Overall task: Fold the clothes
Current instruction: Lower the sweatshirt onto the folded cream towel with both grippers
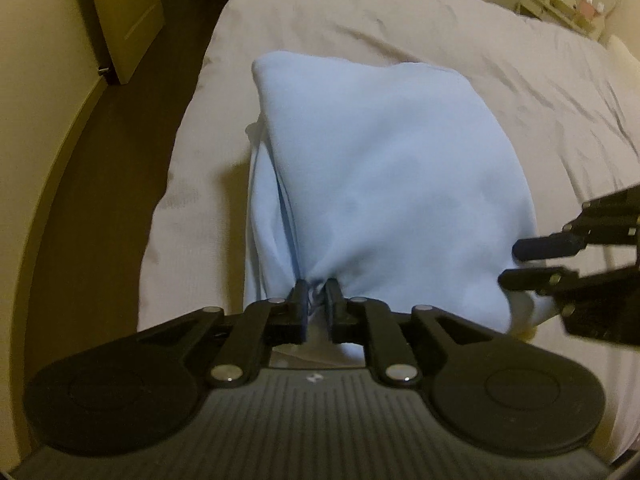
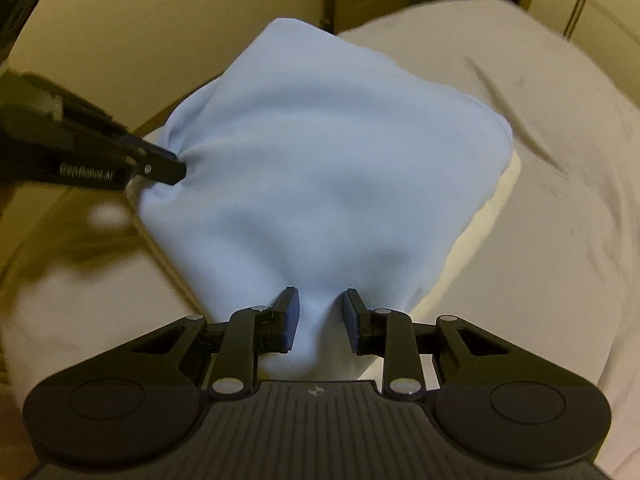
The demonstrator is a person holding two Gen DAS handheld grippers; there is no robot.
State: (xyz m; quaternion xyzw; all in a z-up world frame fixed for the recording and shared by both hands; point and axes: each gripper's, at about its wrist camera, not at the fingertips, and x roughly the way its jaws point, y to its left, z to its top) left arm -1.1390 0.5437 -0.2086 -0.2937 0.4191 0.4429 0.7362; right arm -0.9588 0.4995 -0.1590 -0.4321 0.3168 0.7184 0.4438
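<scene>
A folded light blue garment (image 1: 384,176) lies on the white bed (image 1: 320,12). My left gripper (image 1: 317,292) is shut on bunched cloth at the garment's near edge. In the right wrist view the garment (image 2: 320,176) fills the middle and the left gripper (image 2: 176,168) pinches its left corner. My right gripper (image 2: 320,304) is partly open, its pads either side of the garment's near corner, with cloth between them but not pinched. It also shows at the right of the left wrist view (image 1: 516,264), fingers apart at the garment's right edge.
The bed edge (image 1: 172,184) runs along the left, with dark floor (image 1: 100,184) and a door (image 1: 124,16) beyond. A shelf with small items (image 1: 576,4) stands at the far right. A pale pillow (image 2: 492,216) lies under the garment.
</scene>
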